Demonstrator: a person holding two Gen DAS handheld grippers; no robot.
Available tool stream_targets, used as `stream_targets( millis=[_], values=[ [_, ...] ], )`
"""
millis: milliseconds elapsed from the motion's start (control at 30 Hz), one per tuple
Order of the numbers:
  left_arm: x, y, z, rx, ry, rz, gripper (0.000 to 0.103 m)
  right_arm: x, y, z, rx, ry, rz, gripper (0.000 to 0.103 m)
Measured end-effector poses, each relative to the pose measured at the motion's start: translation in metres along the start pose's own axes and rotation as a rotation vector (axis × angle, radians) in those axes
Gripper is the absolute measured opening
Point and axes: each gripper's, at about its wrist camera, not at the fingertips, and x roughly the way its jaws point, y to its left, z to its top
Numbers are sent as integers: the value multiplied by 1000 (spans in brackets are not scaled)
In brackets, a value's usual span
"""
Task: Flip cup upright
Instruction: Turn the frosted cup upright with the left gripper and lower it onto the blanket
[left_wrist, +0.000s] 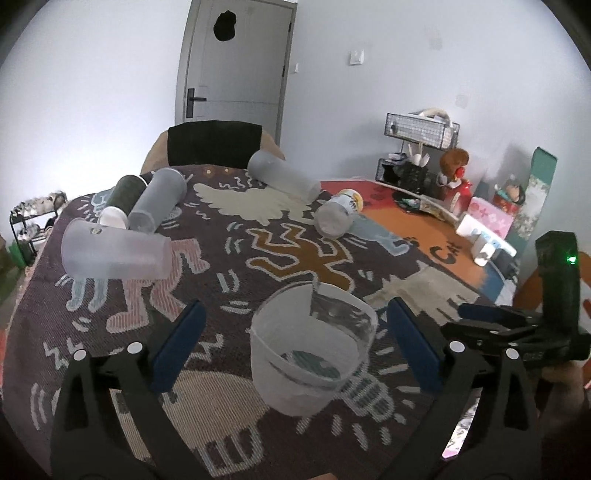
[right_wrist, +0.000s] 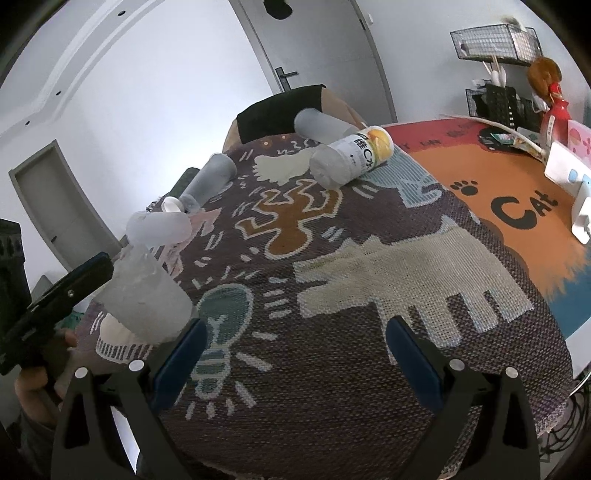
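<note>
On the near rug: a frosted cup (left_wrist: 314, 347) is standing upright, mouth up, on the patterned table cover (left_wrist: 236, 266).
Left gripper (left_wrist: 295, 347): you are holding it with its jaws wide, one blue finger (left_wrist: 181, 343) on each side of the cup, apart from it.
Right gripper (right_wrist: 295, 365): you are holding it wide too, gripping nothing, over bare cover to the right.
Far side: other frosted cups (left_wrist: 114, 254) and a labelled bottle (right_wrist: 354, 155) are lying on their sides.

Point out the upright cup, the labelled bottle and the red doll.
upright cup (left_wrist: 310, 354): left wrist view, on its near wall.
labelled bottle (right_wrist: 354, 157): right wrist view, on its label.
red doll (right_wrist: 554, 110): right wrist view, on its red body.
</note>
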Motion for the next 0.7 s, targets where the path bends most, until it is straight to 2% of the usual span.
stream_targets(
  millis=[200, 700],
  values=[
    [-21, 0, 2, -1, -29, -22, 97, -9, 11, 1, -20, -14, 5, 95],
    [-68, 13, -8, -53, -70, 22, 97, -41, 42, 6, -87, -72, 36, 95]
  ],
)
